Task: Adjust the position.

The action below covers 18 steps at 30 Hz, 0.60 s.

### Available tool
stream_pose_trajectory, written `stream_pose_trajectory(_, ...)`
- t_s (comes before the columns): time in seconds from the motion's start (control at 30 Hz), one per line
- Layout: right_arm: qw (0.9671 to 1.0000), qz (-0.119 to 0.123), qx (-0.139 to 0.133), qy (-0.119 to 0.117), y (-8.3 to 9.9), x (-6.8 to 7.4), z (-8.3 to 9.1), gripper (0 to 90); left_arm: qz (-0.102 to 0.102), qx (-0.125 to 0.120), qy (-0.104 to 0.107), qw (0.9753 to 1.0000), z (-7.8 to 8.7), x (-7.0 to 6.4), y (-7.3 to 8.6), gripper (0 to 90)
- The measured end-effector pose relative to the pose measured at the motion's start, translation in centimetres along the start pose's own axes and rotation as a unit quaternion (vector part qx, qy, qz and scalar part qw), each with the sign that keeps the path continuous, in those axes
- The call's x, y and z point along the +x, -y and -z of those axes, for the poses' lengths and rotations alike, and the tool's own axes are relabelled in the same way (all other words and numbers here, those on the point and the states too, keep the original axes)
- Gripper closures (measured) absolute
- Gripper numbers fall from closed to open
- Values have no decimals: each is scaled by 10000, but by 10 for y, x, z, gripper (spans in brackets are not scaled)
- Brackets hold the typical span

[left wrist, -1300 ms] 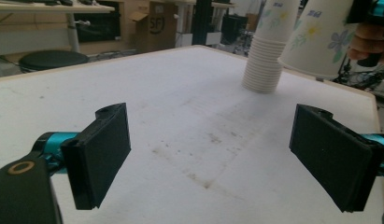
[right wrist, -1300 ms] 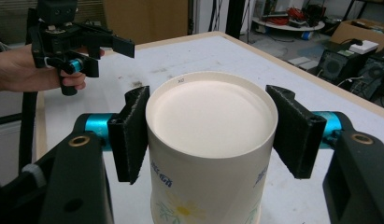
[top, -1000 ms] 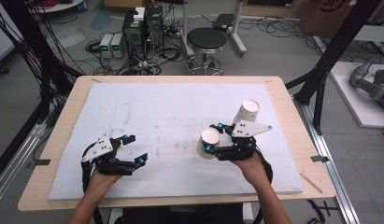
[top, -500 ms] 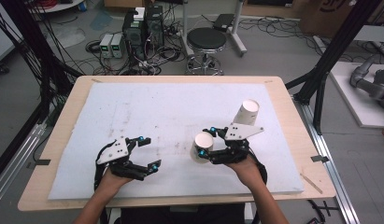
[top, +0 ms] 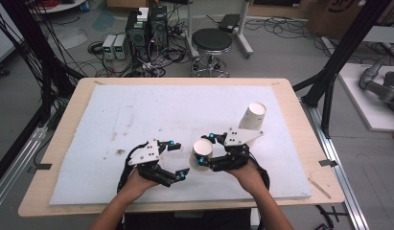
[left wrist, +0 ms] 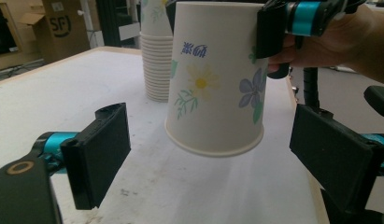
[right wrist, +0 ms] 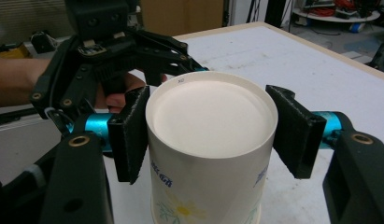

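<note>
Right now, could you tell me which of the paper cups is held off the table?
The single flowered cup between the right tongs, upside down and lifted clear of the table. The others sit nested in a stack farther back.

I'm working in a lab. At twelve o'clock beyond my table [top: 290,103], computer towers [top: 146,24], tangled cables [top: 158,55] and a stool [top: 211,43] crowd the floor.

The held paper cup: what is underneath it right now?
Under the paper cup, clamped upside down in the right gripper, is only bare white table cover; it hangs clear. Its inside is hidden.
</note>
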State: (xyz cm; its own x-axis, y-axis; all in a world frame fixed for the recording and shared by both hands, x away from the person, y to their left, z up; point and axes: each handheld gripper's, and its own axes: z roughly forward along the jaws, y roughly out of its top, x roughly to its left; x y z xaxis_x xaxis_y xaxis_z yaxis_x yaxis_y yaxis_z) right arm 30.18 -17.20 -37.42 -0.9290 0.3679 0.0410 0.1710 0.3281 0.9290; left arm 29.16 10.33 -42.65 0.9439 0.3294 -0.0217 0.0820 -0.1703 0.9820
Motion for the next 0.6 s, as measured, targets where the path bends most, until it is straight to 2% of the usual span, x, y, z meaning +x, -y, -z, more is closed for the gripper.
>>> stream_pose_trajectory(0.1, 10000, 49, 3, 0, 0, 0, -1, 354, 32, -13, 50, 10000, -4, 0, 0, 123)
stream_pose_trajectory(0.23, 10000, -9, -9, -70, 0, 1, -2, 355, 40, -8, 101, 9999, -11, -1, 0, 123)
stream_pose_trajectory(0.33, 10000, 3, -28, -93, -1, 1, -2, 355, -13, 19, 177, 9998, -19, -2, 0, 123)
stream_pose_trajectory(0.6, 9998, -32, -40, -185, -1, 4, -1, 355, -45, -40, 220, 9997, -28, -4, -1, 123)
